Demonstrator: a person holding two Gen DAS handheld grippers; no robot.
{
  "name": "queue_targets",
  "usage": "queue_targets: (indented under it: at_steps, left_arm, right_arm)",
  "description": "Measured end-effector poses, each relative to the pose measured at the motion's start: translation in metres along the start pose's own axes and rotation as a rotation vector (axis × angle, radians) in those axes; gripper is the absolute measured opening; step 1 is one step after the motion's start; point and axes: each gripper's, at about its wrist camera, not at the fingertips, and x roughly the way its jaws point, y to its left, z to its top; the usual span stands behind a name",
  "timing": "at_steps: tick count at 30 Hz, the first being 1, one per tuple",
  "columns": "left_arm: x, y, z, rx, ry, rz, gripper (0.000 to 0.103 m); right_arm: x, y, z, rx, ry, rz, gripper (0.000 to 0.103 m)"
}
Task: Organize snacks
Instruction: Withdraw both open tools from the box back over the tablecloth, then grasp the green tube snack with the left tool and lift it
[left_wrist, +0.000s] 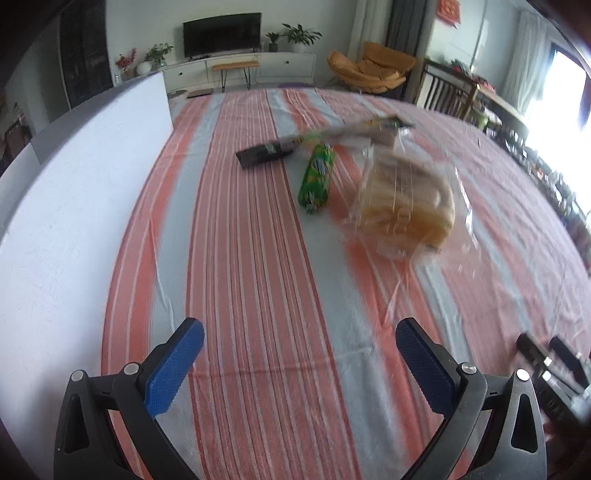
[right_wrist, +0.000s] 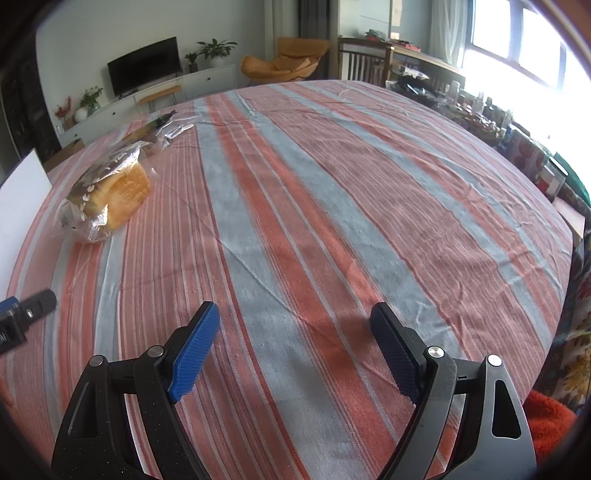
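**Snacks ahead of two spread tools**

The green roll (left_wrist: 317, 176) lies flat on the striped cloth (left_wrist: 251, 258), its long axis running from near to far in the left wrist view, tilted slightly right at the far end. Its wrapper carries a printed pattern, but no writing can be read. Just right of it sits the bread (left_wrist: 406, 206) in a clear bag, cut face toward the camera; in the right wrist view the loaf (right_wrist: 110, 199) runs lengthwise away from the camera, dark crust up, with pale lettering on the bag too blurred to read. Beyond both lies a long flat packet (left_wrist: 325, 138) with a dark end toward the left, its axis crossing the view and rising to the right; its label is illegible.

The left tool (left_wrist: 299, 354) is released, fingers spread wide with nothing between them; roll and bread lie well ahead of it, the bread ahead and right. The right tool (right_wrist: 295, 343) is also released and empty, and the loaf lies well ahead, far to its left. A white board (left_wrist: 66, 229) stands along the counter's left edge.
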Motion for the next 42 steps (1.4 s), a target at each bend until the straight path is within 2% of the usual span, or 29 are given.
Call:
queue_targets:
  at_steps: [2, 4, 6, 8, 9, 11, 12, 15, 16, 17, 19, 22, 23, 25, 27, 29, 32, 35, 36, 38, 39, 40, 41, 42]
  left_arm:
    - [-0.011, 0.000, 0.018, -0.045, -0.071, 0.020, 0.103]
    - [-0.011, -0.005, 0.038, -0.055, -0.105, 0.105, 0.103]
    - [-0.004, -0.014, 0.057, -0.038, -0.123, 0.229, 0.103]
    - [0.012, -0.020, 0.072, -0.019, -0.129, 0.303, 0.103]
    - [0.024, -0.022, 0.077, -0.020, -0.098, 0.316, 0.102]
    - [0.043, -0.030, 0.080, -0.010, -0.015, 0.232, 0.089]
    - [0.044, -0.041, 0.076, 0.008, -0.002, 0.164, 0.072]
    - [0.034, -0.085, 0.065, 0.161, 0.053, -0.120, 0.072]
    - [0.028, -0.092, 0.064, 0.187, 0.057, -0.153, 0.072]
    - [0.021, -0.092, 0.067, 0.178, 0.038, -0.158, 0.074]
    - [0.009, -0.071, 0.080, 0.090, -0.010, -0.153, 0.093]
    - [0.006, -0.024, 0.105, -0.065, -0.069, -0.072, 0.097]
    - [0.008, -0.009, 0.110, -0.104, -0.062, -0.058, 0.097]
    - [0.019, 0.008, 0.115, -0.129, -0.012, -0.087, 0.097]
    - [0.035, 0.009, 0.115, -0.084, 0.059, -0.103, 0.097]
    - [0.049, -0.001, 0.113, -0.012, 0.097, -0.085, 0.097]
    - [0.067, -0.022, 0.112, 0.095, 0.111, -0.019, 0.096]
    - [0.079, -0.035, 0.110, 0.159, 0.117, 0.015, 0.096]
    - [0.082, -0.039, 0.109, 0.179, 0.118, 0.020, 0.092]
    - [0.087, -0.046, 0.107, 0.222, 0.123, 0.037, 0.075]
    - [0.090, -0.048, 0.105, 0.241, 0.134, 0.050, 0.055]
    - [0.091, -0.049, 0.102, 0.249, 0.141, 0.059, 0.044]
    - [0.088, -0.048, 0.100, 0.240, 0.119, 0.044, 0.038]
    - [0.087, -0.046, 0.097, 0.231, 0.122, 0.039, 0.025]
  right_arm:
    - [0.000, 0.000, 0.000, -0.002, 0.001, 0.001, 0.087]
    - [0.000, 0.001, 0.000, -0.003, 0.002, 0.002, 0.087]
    - [0.000, 0.001, 0.000, -0.003, 0.002, 0.002, 0.088]
    - [0.000, 0.001, 0.000, -0.004, 0.002, 0.003, 0.088]
    - [0.000, 0.001, 0.000, -0.003, 0.002, 0.004, 0.088]
    - [0.000, 0.001, -0.001, -0.003, 0.002, 0.004, 0.088]
    - [0.000, 0.001, 0.000, -0.003, 0.002, 0.004, 0.088]
    - [0.001, 0.002, -0.001, -0.005, 0.003, 0.007, 0.089]
    - [0.000, 0.002, -0.001, -0.005, 0.003, 0.007, 0.089]
    - [0.000, 0.002, 0.000, -0.004, 0.003, 0.008, 0.089]
    - [0.000, 0.003, -0.001, -0.005, 0.003, 0.008, 0.089]
    - [0.000, 0.003, 0.000, -0.005, 0.003, 0.008, 0.089]
    - [0.000, 0.003, -0.001, -0.005, 0.003, 0.008, 0.089]
    - [0.000, 0.003, -0.001, -0.004, 0.003, 0.008, 0.090]
    - [0.000, 0.003, 0.000, -0.004, 0.003, 0.008, 0.090]
    - [0.000, 0.003, -0.001, -0.004, 0.003, 0.009, 0.090]
    - [0.000, 0.003, -0.001, -0.005, 0.003, 0.009, 0.090]
    - [0.000, 0.003, 0.000, -0.004, 0.003, 0.008, 0.090]
    - [0.000, 0.003, 0.000, -0.004, 0.003, 0.008, 0.090]
    - [0.000, 0.003, 0.000, -0.004, 0.003, 0.009, 0.090]
    - [0.000, 0.003, 0.000, -0.004, 0.003, 0.009, 0.090]
    - [0.000, 0.003, -0.001, -0.005, 0.003, 0.009, 0.090]
    - [0.000, 0.003, 0.000, -0.004, 0.003, 0.009, 0.090]
    - [0.000, 0.003, 0.000, -0.004, 0.003, 0.009, 0.090]
